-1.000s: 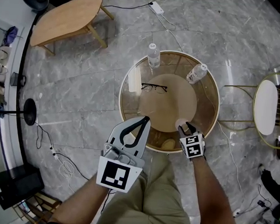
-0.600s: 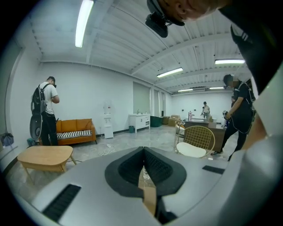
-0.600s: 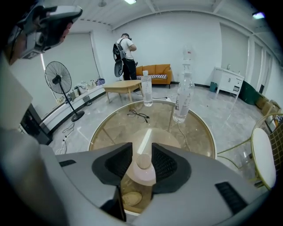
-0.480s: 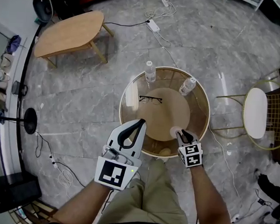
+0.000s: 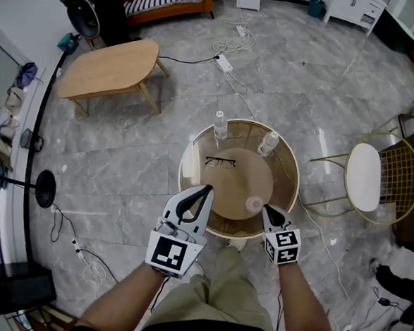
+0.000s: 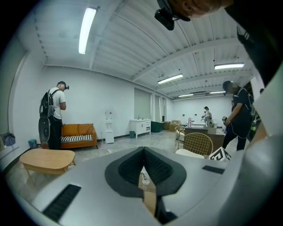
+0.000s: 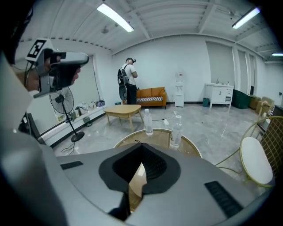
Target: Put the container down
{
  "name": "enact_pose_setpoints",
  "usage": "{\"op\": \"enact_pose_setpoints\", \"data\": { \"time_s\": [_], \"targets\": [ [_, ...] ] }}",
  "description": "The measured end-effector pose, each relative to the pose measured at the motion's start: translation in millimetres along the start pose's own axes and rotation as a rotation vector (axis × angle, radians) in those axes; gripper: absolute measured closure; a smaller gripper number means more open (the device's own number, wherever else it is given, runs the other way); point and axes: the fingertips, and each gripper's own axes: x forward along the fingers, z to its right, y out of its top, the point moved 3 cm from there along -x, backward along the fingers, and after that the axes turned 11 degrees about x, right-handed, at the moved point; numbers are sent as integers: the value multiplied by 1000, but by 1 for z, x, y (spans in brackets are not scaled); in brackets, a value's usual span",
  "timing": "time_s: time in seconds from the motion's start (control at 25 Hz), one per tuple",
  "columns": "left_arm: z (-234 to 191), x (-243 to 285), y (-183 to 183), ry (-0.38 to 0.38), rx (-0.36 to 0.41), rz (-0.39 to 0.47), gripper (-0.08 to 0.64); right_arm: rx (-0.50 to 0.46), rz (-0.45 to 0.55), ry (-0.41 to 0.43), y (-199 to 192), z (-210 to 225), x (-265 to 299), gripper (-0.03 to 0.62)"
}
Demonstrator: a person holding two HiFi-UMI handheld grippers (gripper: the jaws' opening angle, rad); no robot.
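Seen from above, the container (image 5: 254, 204) stands on the round table (image 5: 180, 170), just beside your right claw (image 5: 267, 208) and slightly ahead and to its left. Your left claw (image 5: 208, 190) lies farther off. The left gripper view shows that claw's jaws clenched on nothing. The right gripper view shows jaws that have just been closing, clenched and empty. The bottles (image 7: 147, 122) stand beyond them, and no container shows.

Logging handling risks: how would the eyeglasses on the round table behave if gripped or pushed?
The eyeglasses look thin-framed, so probably light and fragile under a firm pinch. Lying on the smooth glass table, they would likely slide, not roll.
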Motion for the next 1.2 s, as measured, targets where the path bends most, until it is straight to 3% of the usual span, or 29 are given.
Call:
{"op": "enact_pose_setpoints", "data": {
  "time_s": [0.44, 0.84, 1.2],
  "targets": [
    [-4, -34, 32, 20, -14, -13, 546, -16, 153, -7, 72, -33, -80, 577],
    [-15, -70, 62, 24, -39, 110, 546, -53, 234, 18, 114, -82, -125, 577],
    [-30, -104, 89, 49, 39, 152, 546, -69, 316, 42, 151, -123, -153, 577]
  ]
}}
